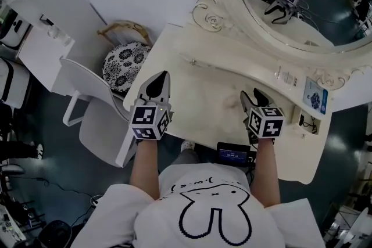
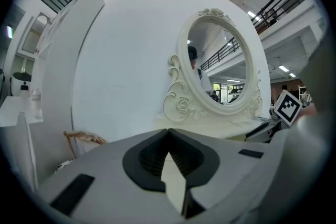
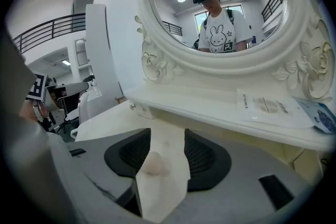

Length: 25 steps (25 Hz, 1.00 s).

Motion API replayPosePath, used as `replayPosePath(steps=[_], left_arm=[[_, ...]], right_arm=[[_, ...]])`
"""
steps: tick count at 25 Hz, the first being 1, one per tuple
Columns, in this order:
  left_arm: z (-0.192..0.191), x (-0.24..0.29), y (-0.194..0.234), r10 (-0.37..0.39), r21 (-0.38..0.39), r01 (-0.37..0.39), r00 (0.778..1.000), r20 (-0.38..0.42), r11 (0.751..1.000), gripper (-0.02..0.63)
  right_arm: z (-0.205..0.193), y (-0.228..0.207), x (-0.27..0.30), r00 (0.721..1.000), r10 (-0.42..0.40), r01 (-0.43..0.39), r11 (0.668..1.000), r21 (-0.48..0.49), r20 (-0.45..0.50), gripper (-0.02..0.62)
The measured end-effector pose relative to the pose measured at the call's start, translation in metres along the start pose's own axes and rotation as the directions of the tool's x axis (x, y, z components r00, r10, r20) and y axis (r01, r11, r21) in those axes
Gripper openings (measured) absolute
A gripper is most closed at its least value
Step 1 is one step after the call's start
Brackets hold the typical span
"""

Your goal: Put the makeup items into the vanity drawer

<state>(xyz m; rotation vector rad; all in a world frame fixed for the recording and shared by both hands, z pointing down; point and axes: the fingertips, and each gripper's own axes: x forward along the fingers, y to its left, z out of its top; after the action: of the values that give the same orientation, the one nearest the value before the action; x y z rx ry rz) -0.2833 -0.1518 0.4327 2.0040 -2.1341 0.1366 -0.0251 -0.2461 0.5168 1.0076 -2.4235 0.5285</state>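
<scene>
Makeup items: none in either gripper, none visibly stowed. By the look of it the task is at zero.

Nearest, both grippers hover low over the vanity tabletop (image 1: 203,96), well apart from each other.
- left gripper (image 1: 160,83): jaws closed tip to tip, with nothing between them. Only bare tabletop shows through the gap behind the tips.
- right gripper (image 1: 254,96): jaws parted a little, gripping nothing. A small pinkish blob (image 3: 155,162) shows in the gap, and I can't tell what it is or whether it lies on the table.

The tabletop ahead of the jaws is otherwise bare.

Further back is the raised ledge (image 1: 250,67) under the mirror (image 1: 302,3). A white sachet (image 3: 268,106) and a blue packet (image 1: 315,96) lie flat on its right end, just beside each other. They are the only likely makeup items in view, and both are untouched and well ahead of the right gripper. A small knob (image 3: 134,107) sits at the ledge's left end. It may be a drawer pull, but that's a guess.

Drawer: no open one in any view. The vanity's front edge is hidden under the person's arms.

Left to do, as I judge it: everything. Open the drawer, pick up each packet, put it in.
</scene>
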Motion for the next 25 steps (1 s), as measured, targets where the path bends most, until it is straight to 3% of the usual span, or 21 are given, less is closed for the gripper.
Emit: replayPosePath(steps=[12, 21, 25], left_arm=[[-0.052, -0.057, 0.052, 0.192, -0.087, -0.199, 0.978, -0.084, 0.976, 0.021], [-0.079, -0.082, 0.053, 0.241, -0.112, -0.255, 0.962, -0.125, 0.96, 0.021], [-0.081, -0.087, 0.053, 0.255, -0.125, -0.27, 0.959, -0.124, 0.955, 0.021]], right_arm=[[-0.04, 0.034, 0.036, 0.979, 0.114, -0.122, 0.992, -0.038, -0.171, 0.193], [-0.056, 0.046, 0.044, 0.968, 0.159, -0.164, 0.986, -0.011, -0.193, 0.192], [-0.056, 0.046, 0.041, 0.969, 0.148, -0.157, 0.987, -0.029, -0.198, 0.135]])
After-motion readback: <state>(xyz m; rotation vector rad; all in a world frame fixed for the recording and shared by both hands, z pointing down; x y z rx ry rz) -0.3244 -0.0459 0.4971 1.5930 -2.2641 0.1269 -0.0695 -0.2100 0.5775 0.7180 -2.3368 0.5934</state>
